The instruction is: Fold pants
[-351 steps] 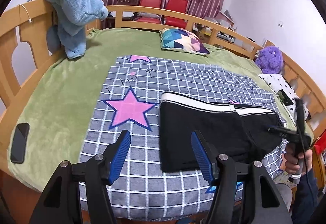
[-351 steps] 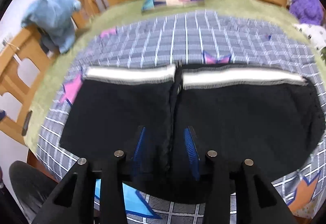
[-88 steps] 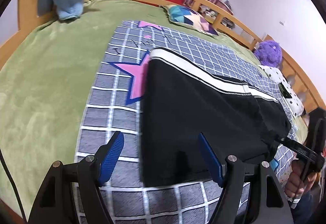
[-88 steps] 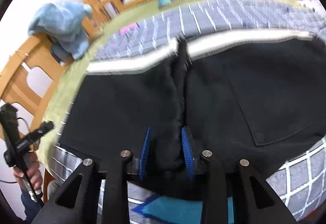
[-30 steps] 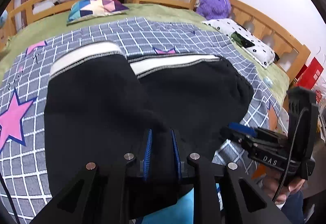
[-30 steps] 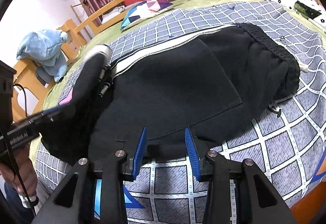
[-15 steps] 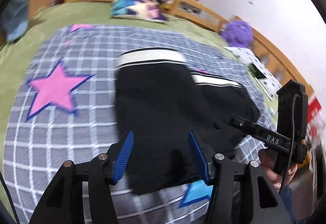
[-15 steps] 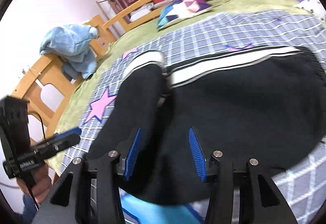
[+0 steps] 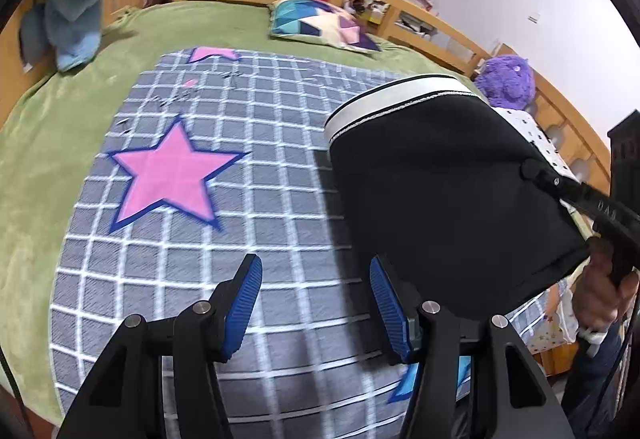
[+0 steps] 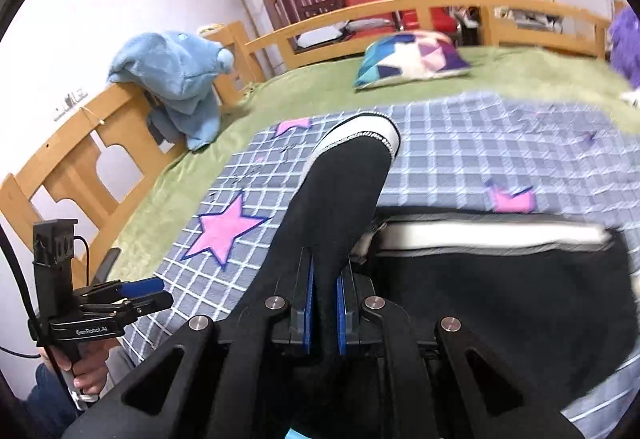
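Observation:
Black pants with white striped cuffs lie on the checked quilt (image 9: 248,239). My right gripper (image 10: 324,303) is shut on a fold of one black leg (image 10: 340,199) and holds it up off the bed, its white cuff (image 10: 360,131) pointing away. The other half of the pants (image 10: 500,299) lies flat to the right. In the left wrist view the raised pants (image 9: 440,179) hang at the right. My left gripper (image 9: 316,303) is open over bare quilt with nothing between its blue pads; it also shows as the left gripper (image 10: 160,293) at the lower left.
A blue fleece (image 10: 176,71) drapes over the wooden bed rail (image 10: 80,159). A patterned pillow (image 9: 320,23) and a purple plush toy (image 9: 504,83) sit at the far side on the green blanket (image 9: 48,127). A person's hand (image 9: 604,291) grips the right tool.
My left gripper let go of the pants, opened and moved left over bare quilt. My right gripper closed on a pants leg and lifted it.

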`<move>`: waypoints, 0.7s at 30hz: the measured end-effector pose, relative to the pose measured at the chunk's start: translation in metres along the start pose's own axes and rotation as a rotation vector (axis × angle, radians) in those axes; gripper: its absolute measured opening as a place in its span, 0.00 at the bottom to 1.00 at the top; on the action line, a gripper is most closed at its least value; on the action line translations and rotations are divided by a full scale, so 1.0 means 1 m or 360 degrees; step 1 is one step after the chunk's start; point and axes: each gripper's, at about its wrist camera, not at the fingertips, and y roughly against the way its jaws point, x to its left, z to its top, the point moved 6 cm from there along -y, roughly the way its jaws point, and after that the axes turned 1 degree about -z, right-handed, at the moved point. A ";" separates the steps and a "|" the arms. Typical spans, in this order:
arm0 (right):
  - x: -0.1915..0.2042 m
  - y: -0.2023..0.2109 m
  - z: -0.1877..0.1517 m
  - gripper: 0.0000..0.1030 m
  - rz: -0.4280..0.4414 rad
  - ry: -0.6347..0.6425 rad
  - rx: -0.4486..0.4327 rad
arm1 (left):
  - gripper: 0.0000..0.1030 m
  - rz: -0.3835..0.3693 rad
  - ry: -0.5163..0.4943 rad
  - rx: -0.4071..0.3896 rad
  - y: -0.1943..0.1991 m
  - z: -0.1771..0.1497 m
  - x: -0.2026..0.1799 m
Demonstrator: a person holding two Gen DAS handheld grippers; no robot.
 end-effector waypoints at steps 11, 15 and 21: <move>-0.185 0.084 -0.007 0.09 -0.0439 -0.0194 -0.0134 | 0.52 -0.0198 -0.0138 0.0091 -0.052 -0.001 -0.099; -0.269 0.065 -0.053 0.15 -0.0614 -0.0430 0.0056 | 0.52 -0.0277 -0.0165 0.0145 -0.070 -0.006 -0.134; -0.274 0.105 -0.068 0.19 -0.0689 -0.0455 -0.0075 | 0.52 -0.0270 -0.0276 0.0106 -0.077 -0.007 -0.174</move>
